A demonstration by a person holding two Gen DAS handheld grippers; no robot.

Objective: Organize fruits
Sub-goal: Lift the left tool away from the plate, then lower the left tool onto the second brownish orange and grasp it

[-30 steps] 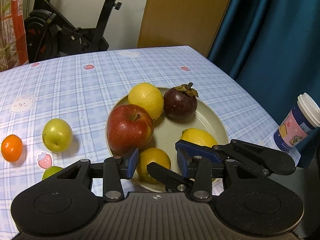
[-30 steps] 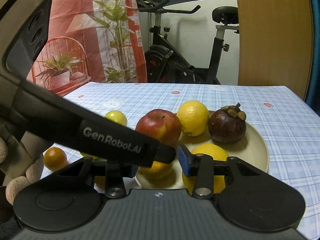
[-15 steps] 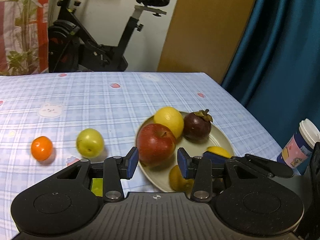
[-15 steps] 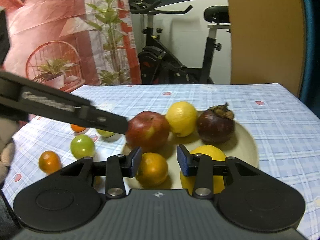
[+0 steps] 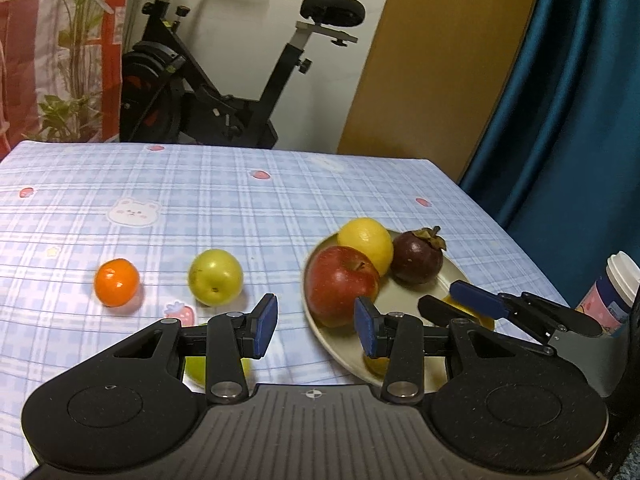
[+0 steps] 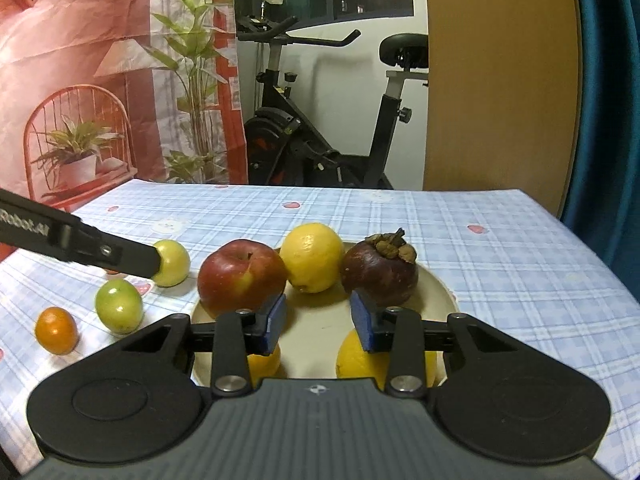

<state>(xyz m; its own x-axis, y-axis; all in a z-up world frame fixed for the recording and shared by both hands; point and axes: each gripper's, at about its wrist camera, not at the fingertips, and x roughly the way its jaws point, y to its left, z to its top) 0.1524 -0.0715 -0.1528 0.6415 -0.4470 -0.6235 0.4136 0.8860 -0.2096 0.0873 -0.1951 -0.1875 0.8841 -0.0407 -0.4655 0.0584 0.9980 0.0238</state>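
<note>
The left hand-held gripper (image 5: 316, 330) hangs over the table (image 5: 240, 208) with its blue pads apart and nothing between them. A green fruit (image 5: 215, 277) and a small orange (image 5: 116, 282) lie on the cloth ahead and to its left, and the plate (image 5: 444, 280) with the red apple (image 5: 342, 286) is to its right. The right hand-held gripper (image 6: 318, 328), whose jaws have just been closing, stands spread and empty over the plate, just short of the apple, lemon (image 6: 312, 257) and mangosteen (image 6: 380, 273).
</note>
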